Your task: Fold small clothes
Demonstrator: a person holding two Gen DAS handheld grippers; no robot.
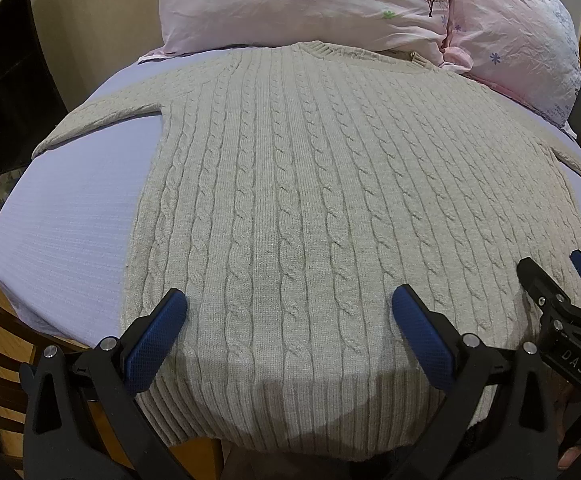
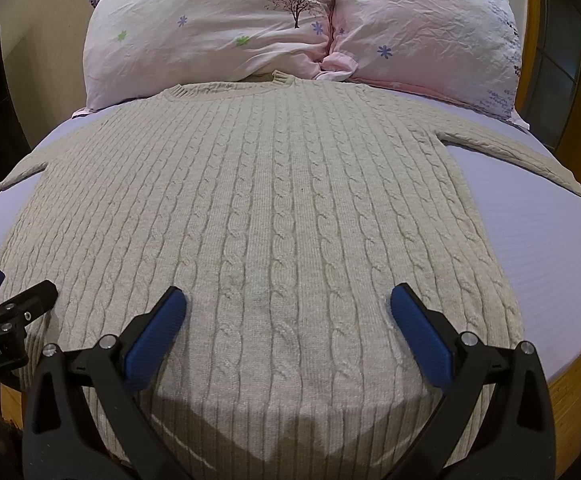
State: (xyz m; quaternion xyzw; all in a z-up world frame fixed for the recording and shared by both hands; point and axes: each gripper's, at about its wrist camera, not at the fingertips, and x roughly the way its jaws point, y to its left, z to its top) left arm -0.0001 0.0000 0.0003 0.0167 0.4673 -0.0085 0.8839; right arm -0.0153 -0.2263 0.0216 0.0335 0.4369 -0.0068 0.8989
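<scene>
Both tongs (image 1: 289, 308) (image 2: 288, 306) gape above the flat cable-knit sweater's (image 1: 310, 184) hem.

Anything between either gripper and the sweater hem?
Nothing visible. The cable-knit sweater lies flat on the lavender sheet, and both the left gripper and right gripper hover open directly over its lower part. The pink pillows sit beyond the collar.

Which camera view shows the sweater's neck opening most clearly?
The right wrist view: the collar lies near the centre, its ribbed band visible in front of the pillows. In the left wrist view the collar sits further right, partly against a pillow.
</scene>
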